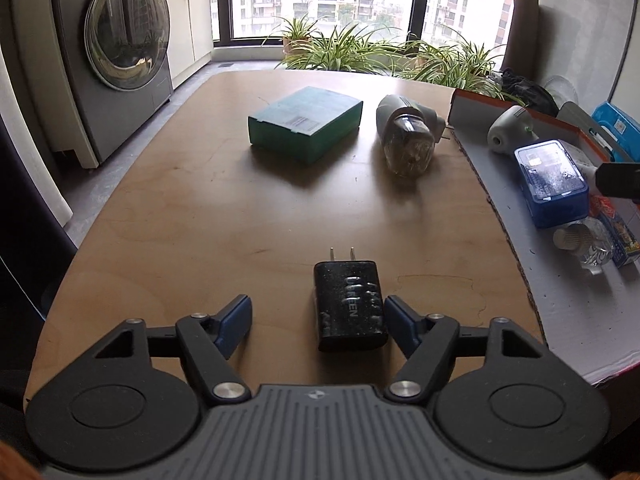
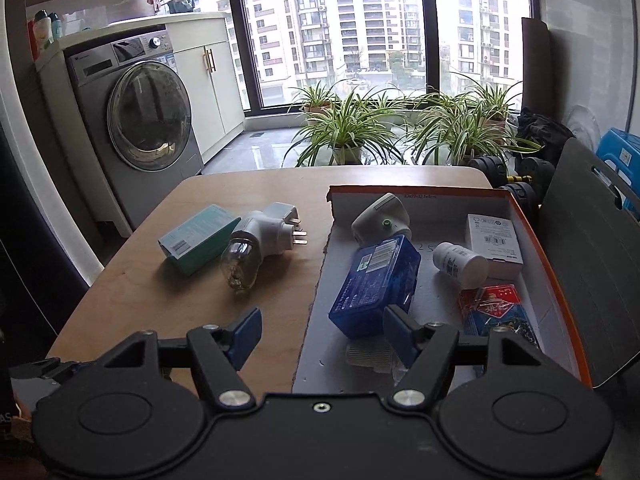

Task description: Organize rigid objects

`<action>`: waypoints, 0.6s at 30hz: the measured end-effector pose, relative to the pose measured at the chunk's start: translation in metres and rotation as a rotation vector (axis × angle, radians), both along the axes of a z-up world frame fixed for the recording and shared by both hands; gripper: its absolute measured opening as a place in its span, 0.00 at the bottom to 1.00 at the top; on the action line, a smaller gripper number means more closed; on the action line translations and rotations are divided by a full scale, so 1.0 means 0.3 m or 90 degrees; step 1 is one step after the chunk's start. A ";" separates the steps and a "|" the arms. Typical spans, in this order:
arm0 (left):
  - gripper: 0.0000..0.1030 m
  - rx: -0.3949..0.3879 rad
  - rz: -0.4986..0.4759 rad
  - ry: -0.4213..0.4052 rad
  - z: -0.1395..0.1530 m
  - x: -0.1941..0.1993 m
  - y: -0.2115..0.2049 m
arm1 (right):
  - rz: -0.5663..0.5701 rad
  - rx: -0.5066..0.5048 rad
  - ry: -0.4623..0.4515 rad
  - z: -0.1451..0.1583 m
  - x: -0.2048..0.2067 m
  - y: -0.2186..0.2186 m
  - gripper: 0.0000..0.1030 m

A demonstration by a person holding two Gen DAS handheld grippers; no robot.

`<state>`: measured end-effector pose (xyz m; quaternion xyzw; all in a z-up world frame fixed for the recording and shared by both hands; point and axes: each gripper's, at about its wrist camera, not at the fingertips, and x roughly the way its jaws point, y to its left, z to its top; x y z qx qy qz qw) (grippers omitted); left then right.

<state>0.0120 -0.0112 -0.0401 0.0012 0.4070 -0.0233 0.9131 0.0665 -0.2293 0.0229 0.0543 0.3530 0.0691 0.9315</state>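
Black charger: a plug-in charger (image 1: 350, 305) lies flat on the wooden desk (image 1: 224, 216) near its near edge, prongs pointing toward the far edge.
Left gripper: the left gripper (image 1: 318, 326) sits low over the charger with its fingers (image 1: 234, 322) parted; the right-side one is at or just beside the charger's flank, the left-side one well clear, so nothing is gripped yet.
Right gripper: the right gripper (image 2: 320, 332) hovers over the near end of the box, fingers parted and empty.
Box: the orange-rimmed cardboard box (image 2: 560, 280) along the desk's right edge already holds a blue case (image 2: 376, 284), a white bottle (image 2: 460, 262), a white adapter (image 2: 380, 216) and small packets.
Left on desk: a teal box (image 1: 304, 120) and a plug with a bulb (image 1: 408, 136) toward the far edge.
Step in hand: closing on the charger, by my reading.
Doing it well: shift a little toward the charger's right side so it sits centred, squeeze on the two long flanks, keep low so neither finger rides up, lift straight.
Risk: an off-centre pinch may just push it sideways.
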 end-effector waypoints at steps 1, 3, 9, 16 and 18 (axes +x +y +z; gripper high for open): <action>0.62 0.007 -0.007 -0.007 -0.002 -0.004 -0.001 | 0.001 0.000 0.002 -0.003 0.004 0.004 0.78; 0.37 0.008 -0.017 -0.017 -0.001 -0.008 0.001 | 0.006 0.003 0.006 -0.009 0.015 0.012 0.78; 0.35 -0.021 0.000 -0.018 0.008 0.008 0.036 | 0.035 0.016 0.025 -0.031 0.075 0.072 0.78; 0.35 -0.049 0.014 -0.040 0.051 0.033 0.085 | 0.070 0.031 0.055 -0.062 0.250 0.188 0.80; 0.35 -0.055 0.017 -0.048 0.064 0.039 0.098 | 0.077 0.017 0.065 -0.077 0.319 0.236 0.81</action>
